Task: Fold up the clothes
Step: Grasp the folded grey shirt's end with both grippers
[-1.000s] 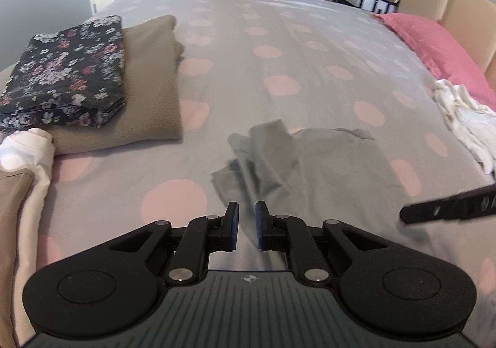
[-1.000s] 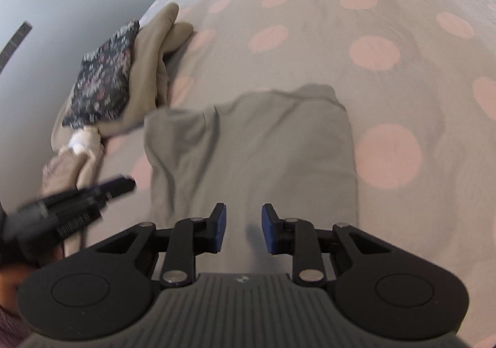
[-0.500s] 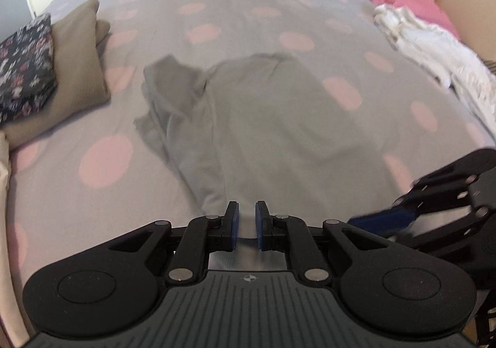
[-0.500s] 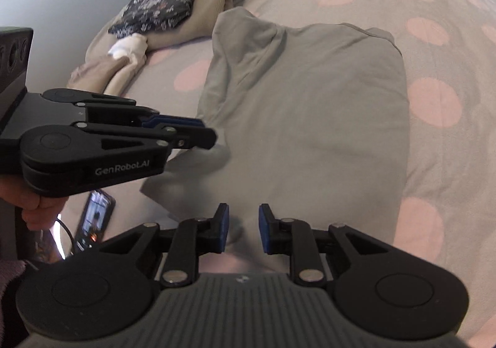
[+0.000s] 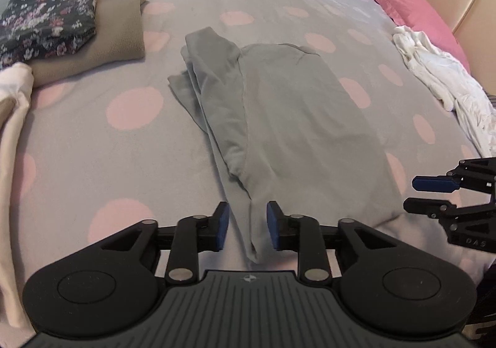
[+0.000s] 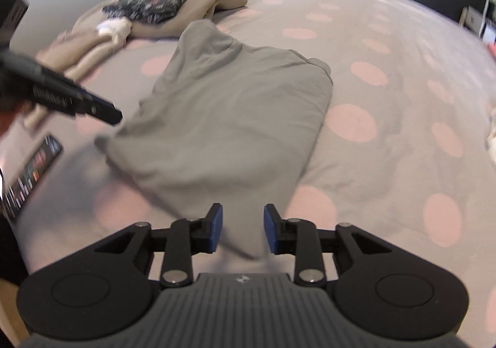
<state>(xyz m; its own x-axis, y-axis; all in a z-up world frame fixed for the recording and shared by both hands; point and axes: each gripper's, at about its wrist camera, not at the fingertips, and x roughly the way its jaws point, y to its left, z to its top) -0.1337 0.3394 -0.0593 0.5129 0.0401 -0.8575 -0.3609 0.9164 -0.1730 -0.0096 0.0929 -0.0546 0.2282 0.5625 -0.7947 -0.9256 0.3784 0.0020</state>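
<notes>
Grey garment [image 5: 297,118] is lying flat on the spotted bedspread [image 5: 93,162] — left gripper [image 5: 248,228] and right gripper [image 6: 242,230] have just been opening, near hem between unclamped pads.

grey garment [image 5: 297,131]: near hem hidden behind the left gripper's body | white clothes [image 5: 449,90]: cut off at right edge | cream cloth [image 5: 12,118]: cut off at left edge | phone [image 6: 28,174]: blurred, screen unreadable, cut by left edge
</notes>
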